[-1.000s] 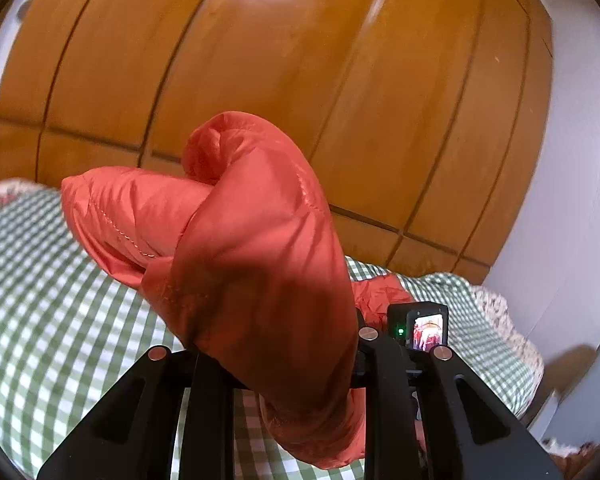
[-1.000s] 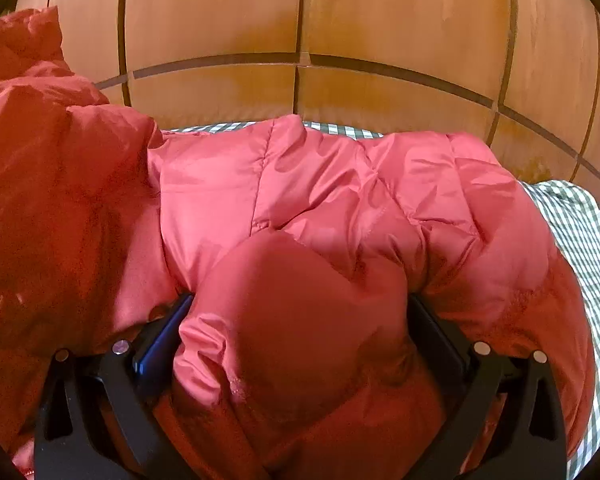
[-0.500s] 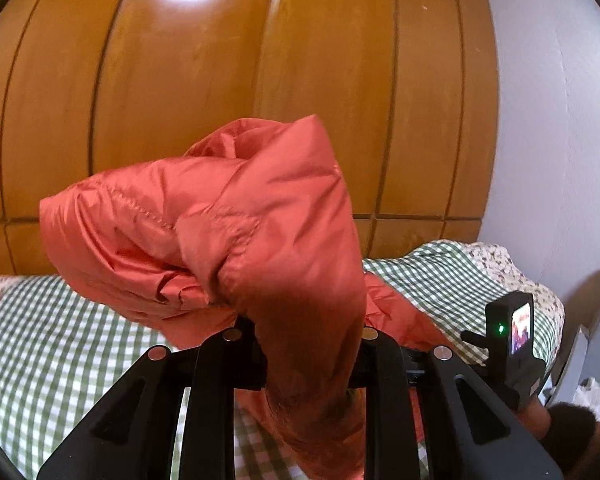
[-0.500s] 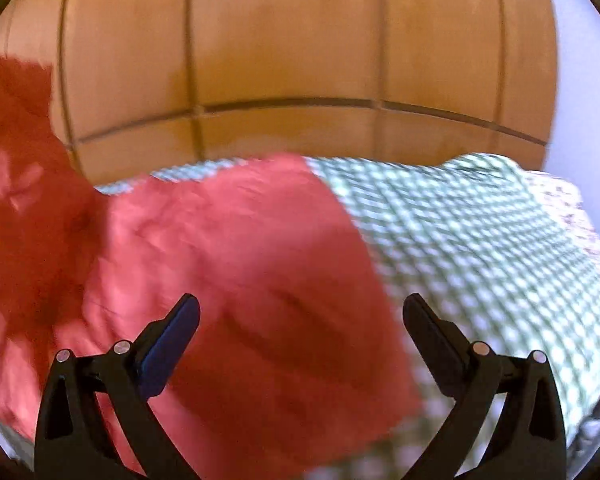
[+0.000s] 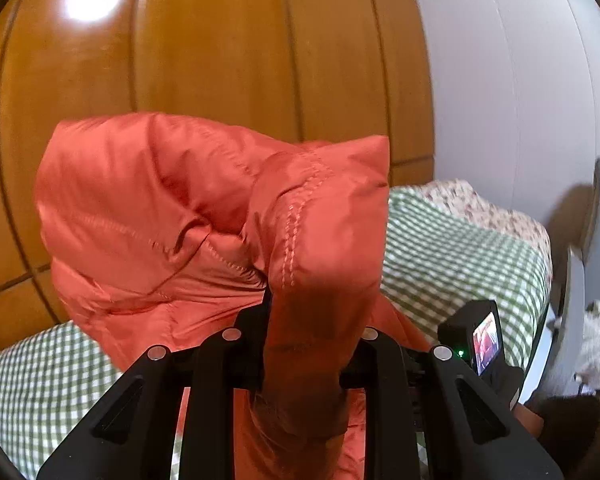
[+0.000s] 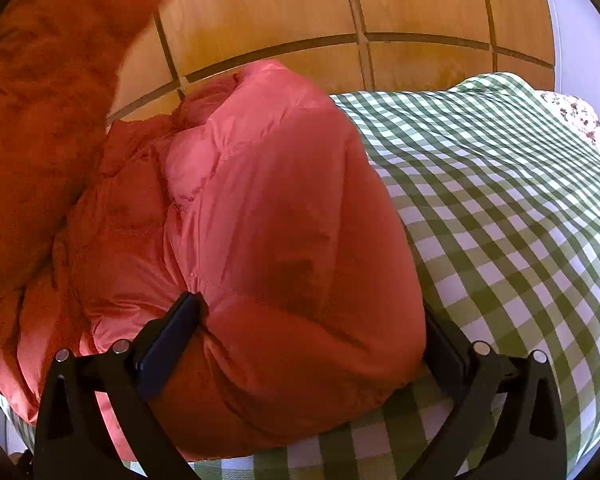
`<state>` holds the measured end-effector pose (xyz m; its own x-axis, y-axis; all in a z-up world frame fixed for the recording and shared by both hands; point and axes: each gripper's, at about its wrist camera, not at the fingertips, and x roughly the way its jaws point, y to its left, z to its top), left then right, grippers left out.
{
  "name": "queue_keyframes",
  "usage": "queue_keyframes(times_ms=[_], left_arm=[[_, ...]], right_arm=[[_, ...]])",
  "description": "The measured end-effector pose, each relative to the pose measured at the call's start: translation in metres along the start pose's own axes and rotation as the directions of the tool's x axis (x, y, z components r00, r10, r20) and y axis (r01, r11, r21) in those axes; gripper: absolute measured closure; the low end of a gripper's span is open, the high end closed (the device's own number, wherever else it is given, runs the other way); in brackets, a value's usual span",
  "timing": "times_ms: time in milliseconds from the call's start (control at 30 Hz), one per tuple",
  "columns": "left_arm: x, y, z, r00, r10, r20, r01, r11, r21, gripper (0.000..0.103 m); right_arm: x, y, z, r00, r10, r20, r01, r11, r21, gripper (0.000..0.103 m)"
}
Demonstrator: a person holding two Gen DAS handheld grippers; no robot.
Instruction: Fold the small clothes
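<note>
A small red-orange padded jacket (image 5: 188,208) hangs lifted in front of the left wrist camera. My left gripper (image 5: 308,344) is shut on a fold of it, and the cloth hides the fingertips. In the right wrist view the rest of the jacket (image 6: 284,232) lies bunched on the green checked bedcover (image 6: 500,216). My right gripper (image 6: 308,344) stands wide open around that bulging part, one finger (image 6: 168,340) on each side. The raised part also shows at the left of the right wrist view (image 6: 40,120).
The bed stands against wooden wall panels (image 5: 220,40). A white wall (image 5: 520,80) is on the right. The right gripper's body with its small lit screen (image 5: 484,340) shows low right in the left wrist view. A floral sheet (image 6: 580,120) edges the bed.
My left gripper has lifted and turned rightward with the jacket fold. My right gripper swung right across the bed, then settled with its open fingers around the bunched jacket again.
</note>
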<state>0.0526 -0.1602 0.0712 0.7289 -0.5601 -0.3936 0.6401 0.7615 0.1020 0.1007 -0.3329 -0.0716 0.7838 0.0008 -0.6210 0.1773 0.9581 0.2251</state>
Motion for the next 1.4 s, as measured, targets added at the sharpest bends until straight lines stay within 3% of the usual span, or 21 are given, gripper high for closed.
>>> queue_keyframes(times_ms=[200, 333, 533, 633, 733, 833, 1000, 1100, 1200, 1300, 1367, 1400], left_arm=[[0.040, -0.036, -0.011, 0.996, -0.067, -0.065, 0.071, 0.995, 0.066, 0.082], [0.060, -0.054, -0.027, 0.992, -0.070, -0.101, 0.082, 0.989, 0.121, 0.080], [0.074, -0.075, -0.051, 0.990, -0.070, -0.125, 0.098, 0.968, 0.233, 0.080], [0.080, -0.081, -0.058, 0.987, -0.080, -0.139, 0.115, 0.957, 0.267, 0.080], [0.086, -0.091, -0.064, 0.987, -0.071, -0.141, 0.112, 0.943, 0.314, 0.080], [0.088, -0.097, -0.067, 0.988, -0.063, -0.141, 0.109, 0.932, 0.345, 0.080], [0.085, -0.090, -0.066, 0.988, -0.063, -0.142, 0.109, 0.931, 0.347, 0.080], [0.079, -0.087, -0.065, 0.985, -0.084, -0.151, 0.132, 0.929, 0.345, 0.068], [0.072, -0.088, -0.068, 0.980, -0.115, -0.162, 0.164, 0.926, 0.339, 0.056], [0.056, -0.082, -0.070, 0.970, -0.171, -0.173, 0.217, 0.930, 0.295, 0.048], [0.035, -0.073, -0.071, 0.956, -0.241, -0.168, 0.278, 0.928, 0.249, 0.036], [0.027, -0.069, -0.071, 0.951, -0.263, -0.164, 0.296, 0.925, 0.237, 0.035]], right_arm=[[-0.006, -0.004, 0.001, 0.999, 0.043, -0.005, -0.043, 0.999, 0.027, 0.002], [-0.025, -0.023, -0.001, 0.998, 0.056, 0.015, -0.057, 0.996, 0.063, 0.002], [-0.072, -0.079, -0.004, 0.996, -0.057, 0.076, 0.040, 0.978, 0.203, 0.002], [-0.096, -0.093, 0.014, 0.988, -0.079, 0.130, 0.047, 0.972, 0.230, 0.002], [-0.127, -0.075, 0.050, 0.973, -0.019, 0.230, -0.012, 0.991, 0.134, 0.002], [-0.145, -0.029, 0.094, 0.953, 0.095, 0.286, -0.081, 0.995, -0.061, 0.002], [-0.122, 0.034, 0.138, 0.964, 0.152, 0.219, -0.095, 0.963, -0.252, 0.002], [-0.087, 0.052, 0.149, 0.983, 0.141, 0.121, -0.101, 0.952, -0.289, 0.002], [-0.043, 0.032, 0.152, 0.999, 0.018, 0.050, -0.006, 0.972, -0.234, 0.002], [-0.013, -0.002, 0.139, 0.999, 0.038, 0.004, -0.037, 0.996, -0.079, 0.002], [-0.006, -0.017, 0.128, 0.999, 0.052, 0.003, -0.052, 0.999, -0.008, 0.002], [-0.004, -0.026, 0.123, 0.998, 0.055, 0.010, -0.055, 0.998, 0.013, 0.002]])
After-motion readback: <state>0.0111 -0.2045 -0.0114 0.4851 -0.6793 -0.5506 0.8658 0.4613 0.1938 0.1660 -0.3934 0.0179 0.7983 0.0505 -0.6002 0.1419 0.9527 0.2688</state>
